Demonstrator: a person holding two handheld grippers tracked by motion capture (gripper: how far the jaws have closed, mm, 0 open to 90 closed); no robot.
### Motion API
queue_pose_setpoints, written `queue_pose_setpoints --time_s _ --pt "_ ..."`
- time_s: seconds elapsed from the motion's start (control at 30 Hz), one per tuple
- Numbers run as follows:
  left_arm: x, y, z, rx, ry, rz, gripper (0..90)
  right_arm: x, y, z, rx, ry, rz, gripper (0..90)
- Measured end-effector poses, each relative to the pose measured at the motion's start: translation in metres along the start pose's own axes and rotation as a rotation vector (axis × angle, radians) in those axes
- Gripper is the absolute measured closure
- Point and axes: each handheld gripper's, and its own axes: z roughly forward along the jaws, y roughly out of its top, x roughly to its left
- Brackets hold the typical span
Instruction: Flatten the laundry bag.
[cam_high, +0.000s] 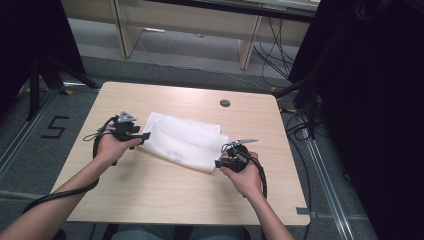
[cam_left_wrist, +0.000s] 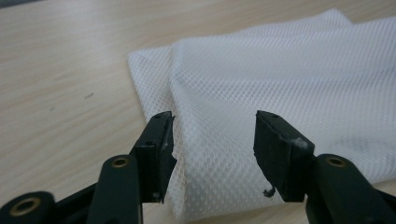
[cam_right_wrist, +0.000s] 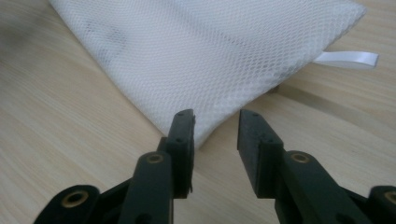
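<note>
the high view looks forward and down from above my side of the worktop (cam_high: 150, 195), taking in its whole top. each gripper view sits low and close, looking along its own jaws. all three share the white mesh cloth (cam_high: 185, 142): its left fold (cam_left_wrist: 243, 93), its right corner (cam_right_wrist: 224, 60).

White mesh bag (cam_high: 185, 141) — folded, flat mid-table.

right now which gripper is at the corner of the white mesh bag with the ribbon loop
The right gripper: its open jaws stand at the corner of the white mesh bag beside the white ribbon loop. The left gripper faces a folded edge with no loop.
</note>
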Motion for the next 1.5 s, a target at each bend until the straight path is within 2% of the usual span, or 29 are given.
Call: queue_pose_setpoints --time_s 0.1,0.13,0.17,0.33,0.47,0.5,0.57,0.63,0.67,0.7,0.73,0.77,0.87,0.93,1.0,1.03,1.07,1.13,1.2,1.23,1.27,1.3,1.33,1.37,1.43,1.5 --pt "-0.001 -0.004 0.004 0.062 0.014 0.044 50.0 0.001 0.002 0.006 0.019 0.001 0.005 66.1" --pt "-0.003 -0.006 0.006 0.054 0.008 0.019 50.2 0.000 0.002 0.008 0.022 0.000 -0.006 65.8" --pt "-0.001 -0.006 0.005 0.084 0.004 0.045 50.4 0.001 0.002 0.012 0.019 0.001 0.011 65.3" --pt "0.000 -0.008 0.009 0.099 0.018 0.039 53.1 0.001 0.004 0.020 0.024 -0.010 0.005 64.0" --pt "0.001 -0.009 0.010 0.113 0.013 0.040 60.7 0.002 0.006 0.023 0.033 -0.006 0.034 64.8" --pt "0.001 -0.010 0.009 0.120 0.016 0.057 63.2 0.001 0.007 0.023 0.062 -0.007 0.028 67.0" --pt "0.001 -0.010 0.009 0.124 0.005 0.044 64.4 0.002 0.007 0.024 0.058 -0.003 0.045 68.0" --pt "0.001 -0.011 0.008 0.136 0.008 0.049 70.3 0.001 0.009 0.024 0.067 -0.008 0.054 74.1" --pt "0.001 -0.012 0.008 0.140 0.005 0.047 71.7 0.000 0.009 0.025 0.070 -0.012 0.031 77.3" --pt "0.001 -0.012 0.008 0.140 0.005 0.047 73.3 0.000 0.009 0.025 0.070 -0.012 0.031 77.3" --pt "0.000 -0.014 0.007 0.148 -0.002 0.050 74.5 0.001 0.009 0.025 0.085 -0.006 0.046 82.6" --pt "0.000 -0.014 0.007 0.148 -0.002 0.050 75.7 0.001 0.009 0.025 0.085 -0.006 0.046 82.6" --pt "-0.005 -0.019 0.007 0.163 -0.021 0.057 78.8 -0.001 0.010 0.024 0.101 -0.011 0.019 89.9" --pt "-0.007 -0.020 0.007 0.167 -0.028 0.062 79.3 -0.003 0.009 0.024 0.099 -0.019 0.006 90.0" --pt "-0.011 -0.024 0.007 0.180 -0.043 0.098 81.0 -0.005 0.009 0.021 0.105 -0.026 0.004 90.0" --pt "-0.013 -0.026 0.007 0.185 -0.056 0.116 81.3 -0.005 0.009 0.020 0.106 -0.023 0.024 90.0" --pt "-0.016 -0.027 0.007 0.188 -0.061 0.125 81.5 -0.008 0.009 0.019 0.107 -0.030 0.003 90.0" --pt "-0.021 -0.029 0.006 0.192 -0.079 0.129 81.4 -0.013 0.006 0.014 0.101 -0.043 0.015 90.0" --pt "-0.031 -0.031 0.003 0.202 -0.108 0.158 81.2 -0.017 0.004 0.010 0.114 -0.052 0.024 90.0" --pt "-0.031 -0.031 0.003 0.202 -0.108 0.158 81.1 -0.019 0.002 0.008 0.125 -0.060 0.036 90.0" --pt "-0.037 -0.033 0.001 0.205 -0.114 0.181 80.9 -0.020 0.000 0.005 0.132 -0.063 0.042 90.0" --pt "-0.040 -0.034 0.000 0.209 -0.126 0.183 80.8 -0.024 -0.002 0.005 0.124 -0.068 0.024 90.0" --pt "-0.042 -0.034 0.000 0.210 -0.134 0.197 80.8 -0.024 -0.005 0.002 0.146 -0.072 0.050 90.0" --pt "-0.044 -0.033 -0.002 0.231 -0.149 0.205 80.7 -0.026 -0.007 0.000 0.143 -0.072 0.049 90.0" --pt "-0.046 -0.034 -0.002 0.221 -0.147 0.214 80.7 -0.028 -0.011 -0.004 0.151 -0.077 0.057 90.0" --pt "-0.044 -0.034 -0.001 0.226 -0.149 0.212 81.3 -0.031 -0.011 -0.010 0.128 -0.083 0.057 86.9"
